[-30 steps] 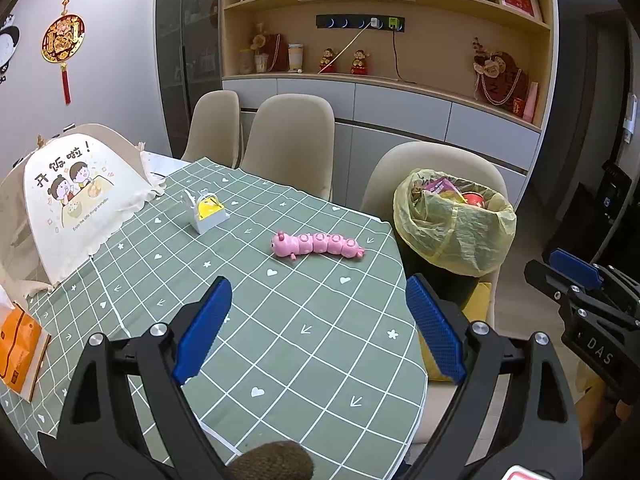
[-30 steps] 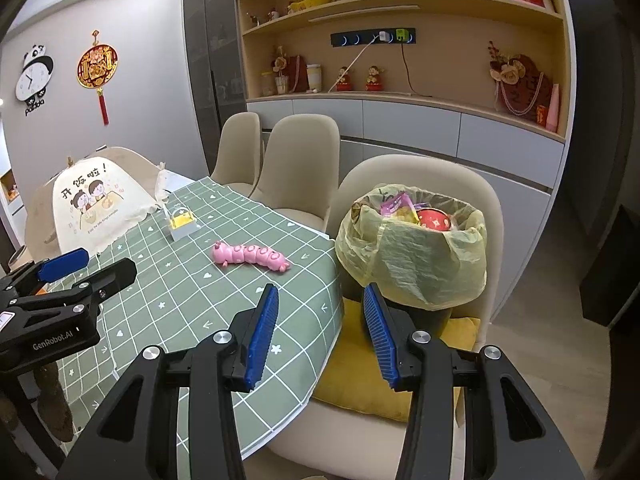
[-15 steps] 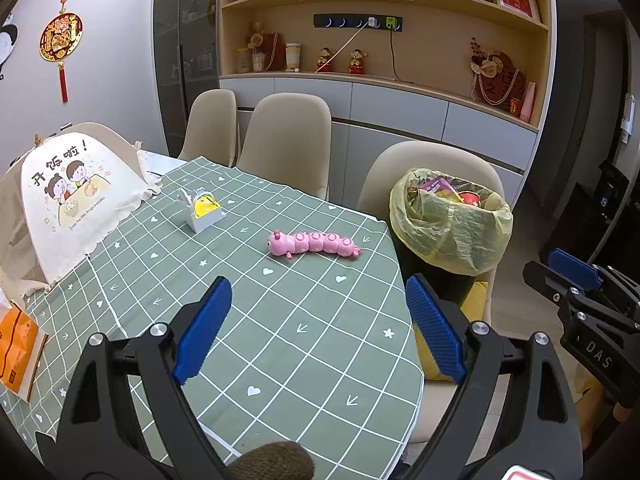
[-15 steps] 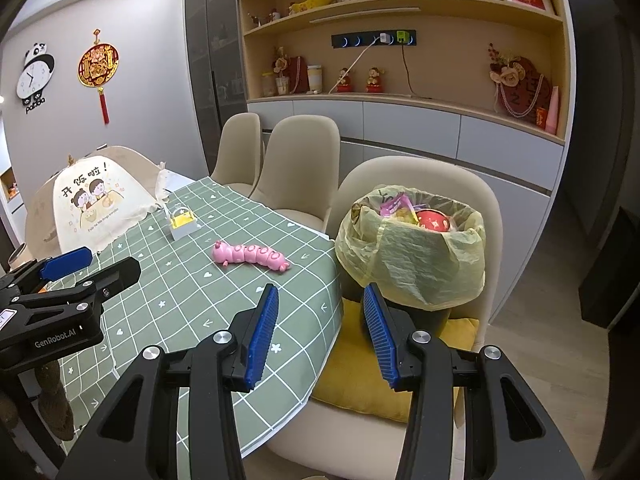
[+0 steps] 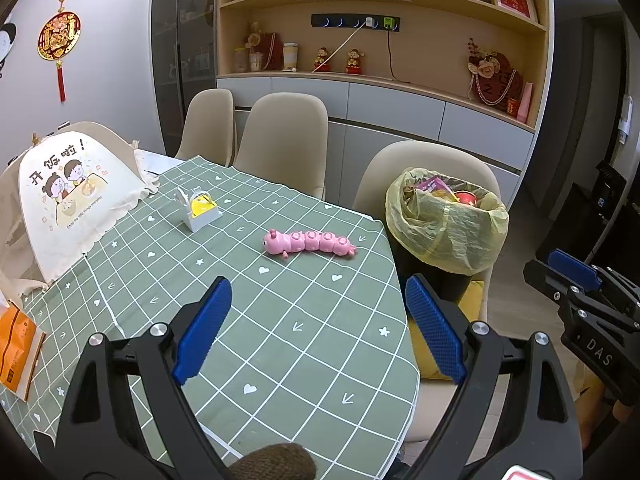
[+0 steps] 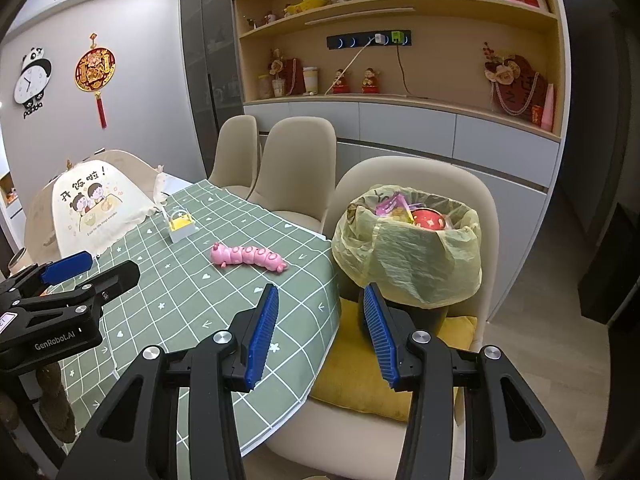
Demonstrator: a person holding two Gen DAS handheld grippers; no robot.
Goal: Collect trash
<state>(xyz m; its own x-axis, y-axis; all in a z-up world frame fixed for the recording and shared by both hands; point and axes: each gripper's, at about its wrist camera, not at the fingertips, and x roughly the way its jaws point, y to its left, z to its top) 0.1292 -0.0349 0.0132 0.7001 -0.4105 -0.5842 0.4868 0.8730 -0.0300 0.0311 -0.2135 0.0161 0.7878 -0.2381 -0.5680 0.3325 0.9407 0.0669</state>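
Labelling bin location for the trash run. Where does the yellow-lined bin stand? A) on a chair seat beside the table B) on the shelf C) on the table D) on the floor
A: the bin stands on the yellow cushion of the chair at the table edge.

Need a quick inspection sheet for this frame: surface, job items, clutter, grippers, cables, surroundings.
Surface: green checked tablecloth on the table, lying flat.
Job's things: lined trash bin on a chair beside the table, trash visible inside; no trash in either gripper.
Clutter: pink caterpillar toy, small grey box, orange packet, printed food cover.
Grippers: left gripper open, empty; right gripper open, empty.
Cables: two leads hang from the power strip.
Surroundings: beige chairs, shelving with ornaments.
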